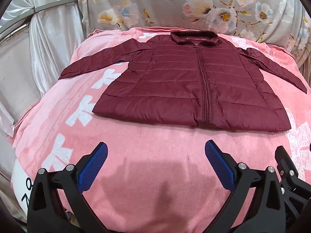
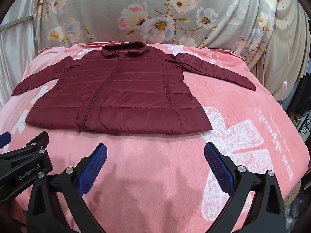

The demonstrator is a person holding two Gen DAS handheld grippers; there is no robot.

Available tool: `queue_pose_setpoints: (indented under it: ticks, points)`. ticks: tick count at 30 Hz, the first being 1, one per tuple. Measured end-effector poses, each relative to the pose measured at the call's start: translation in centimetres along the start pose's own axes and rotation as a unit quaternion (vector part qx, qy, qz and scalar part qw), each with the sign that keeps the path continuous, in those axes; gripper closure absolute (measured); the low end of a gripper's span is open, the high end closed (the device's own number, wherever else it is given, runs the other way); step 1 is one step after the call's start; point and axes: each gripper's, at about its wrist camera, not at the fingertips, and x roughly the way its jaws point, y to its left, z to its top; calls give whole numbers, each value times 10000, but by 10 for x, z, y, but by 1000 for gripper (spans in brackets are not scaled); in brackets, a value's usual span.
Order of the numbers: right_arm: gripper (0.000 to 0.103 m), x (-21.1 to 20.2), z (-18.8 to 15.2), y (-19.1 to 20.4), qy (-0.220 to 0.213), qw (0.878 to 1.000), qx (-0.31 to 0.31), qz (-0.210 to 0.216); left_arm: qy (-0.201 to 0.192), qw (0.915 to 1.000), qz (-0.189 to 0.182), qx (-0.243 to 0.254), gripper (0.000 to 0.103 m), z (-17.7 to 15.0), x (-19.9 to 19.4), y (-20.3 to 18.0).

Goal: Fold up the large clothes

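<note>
The maroon puffer jacket (image 1: 194, 89) lies flat, zipped and face-up on the pink blanket (image 1: 155, 155), both sleeves spread outward, collar far. The left gripper (image 1: 155, 155) and right gripper (image 2: 155, 155) hover near its hem with jaws spread, holding nothing. Folding seems unstarted; I would pinch each sleeve near its cuff and lay it across the chest, keeping the slippery shell smooth.

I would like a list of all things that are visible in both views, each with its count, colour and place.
jacket: one, dark red, zipped, spread flat on the blanket with both sleeves out.
blanket: one, pink with white print, under the jacket.
floral cloth: one, grey with flowers, behind the blanket.
curtain: one, silvery white, far left.
left gripper: one, black with blue pads, open, above the blanket.
right gripper: one, same colours, open, beside it.
</note>
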Motion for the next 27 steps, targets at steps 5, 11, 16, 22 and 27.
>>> queue_pose_setpoints:
  ticks: [5, 11, 16, 22, 27]
  points:
    - [5, -1, 0, 0, 1, 10000, 10, 8, -27, 10000, 6, -11, 5, 0, -5, 3]
    - [5, -1, -1, 2, -7, 10000, 16, 1, -43, 10000, 12, -17, 5, 0, -8, 3]
    - [5, -2, -1, 1, -6, 10000, 11, 8, -42, 10000, 18, -16, 5, 0, -8, 3]
    - [5, -2, -1, 1, -15, 10000, 13, 8, -46, 10000, 19, -19, 5, -1, -8, 3]
    - [5, -1, -1, 2, -9, 10000, 26, 10, -51, 10000, 24, -23, 5, -1, -8, 4]
